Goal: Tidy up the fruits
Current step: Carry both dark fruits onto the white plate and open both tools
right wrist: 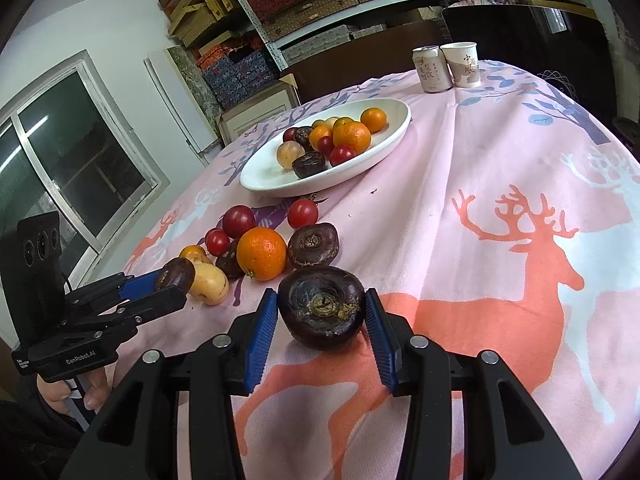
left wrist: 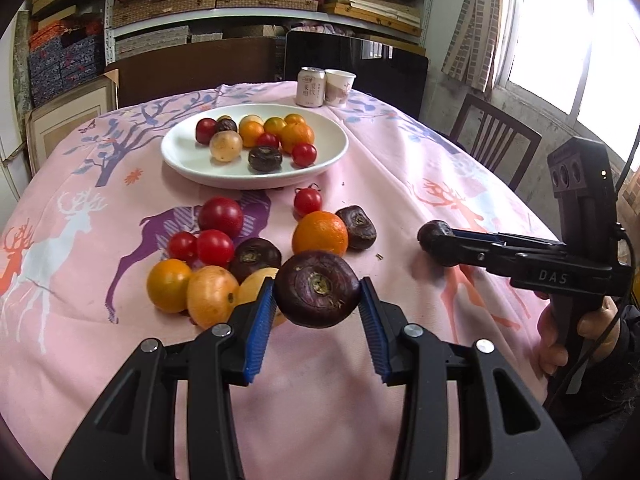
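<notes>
Two grippers, left and right, each clamp one dark water chestnut; remaining fruit lies loose near the white plate.

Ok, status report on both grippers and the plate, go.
Left gripper shut on a water chestnut. Right gripper shut on another water chestnut. White plate partly filled. Loose fruit lies between grippers and plate.

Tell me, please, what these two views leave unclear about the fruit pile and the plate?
- Left wrist view: yellow fruit partly hidden by the held water chestnut.
- Both views: back fruits on the white plate overlap; count unclear.
- Right wrist view: can print too small to read.
</notes>
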`<state>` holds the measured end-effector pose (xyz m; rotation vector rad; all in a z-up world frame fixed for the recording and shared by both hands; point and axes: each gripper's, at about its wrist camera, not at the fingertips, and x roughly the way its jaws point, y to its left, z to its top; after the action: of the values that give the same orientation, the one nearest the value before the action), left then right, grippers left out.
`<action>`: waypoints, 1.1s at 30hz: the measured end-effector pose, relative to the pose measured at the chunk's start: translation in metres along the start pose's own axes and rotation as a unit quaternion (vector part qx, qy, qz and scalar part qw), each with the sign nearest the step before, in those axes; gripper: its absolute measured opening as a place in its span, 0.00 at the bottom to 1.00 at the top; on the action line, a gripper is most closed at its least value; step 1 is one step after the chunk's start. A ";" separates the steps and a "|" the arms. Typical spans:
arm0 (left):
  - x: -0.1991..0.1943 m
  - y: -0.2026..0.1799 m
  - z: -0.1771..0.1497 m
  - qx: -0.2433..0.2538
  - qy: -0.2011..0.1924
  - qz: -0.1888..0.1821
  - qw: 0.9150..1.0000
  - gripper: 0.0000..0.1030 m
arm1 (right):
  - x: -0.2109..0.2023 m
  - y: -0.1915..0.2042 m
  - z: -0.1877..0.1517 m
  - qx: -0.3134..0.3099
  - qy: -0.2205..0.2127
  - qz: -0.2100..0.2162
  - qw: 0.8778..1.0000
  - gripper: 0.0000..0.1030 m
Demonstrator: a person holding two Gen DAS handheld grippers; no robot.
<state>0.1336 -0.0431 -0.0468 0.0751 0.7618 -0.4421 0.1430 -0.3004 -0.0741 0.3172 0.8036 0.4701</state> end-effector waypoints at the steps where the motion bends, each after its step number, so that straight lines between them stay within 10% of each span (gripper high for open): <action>1: -0.004 0.003 0.002 -0.001 -0.005 0.004 1.000 0.40 | -0.001 -0.002 0.002 0.006 0.003 -0.003 1.000 0.43; 14: -0.002 0.054 0.086 -0.008 -0.027 0.051 0.998 0.40 | -0.047 0.017 0.115 -0.047 -0.094 -0.051 0.993 0.43; 28: 0.105 0.077 0.124 -0.036 0.038 0.053 0.997 0.40 | 0.085 0.003 0.160 -0.038 -0.007 -0.092 0.995 0.45; 33: 0.093 0.083 0.123 -0.053 0.016 0.053 0.997 0.60 | 0.085 0.013 0.160 -0.055 -0.022 -0.111 0.992 0.57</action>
<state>0.3077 -0.0286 -0.0284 0.0232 0.8066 -0.2988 0.3103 -0.2601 -0.0152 0.1335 0.7569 0.2951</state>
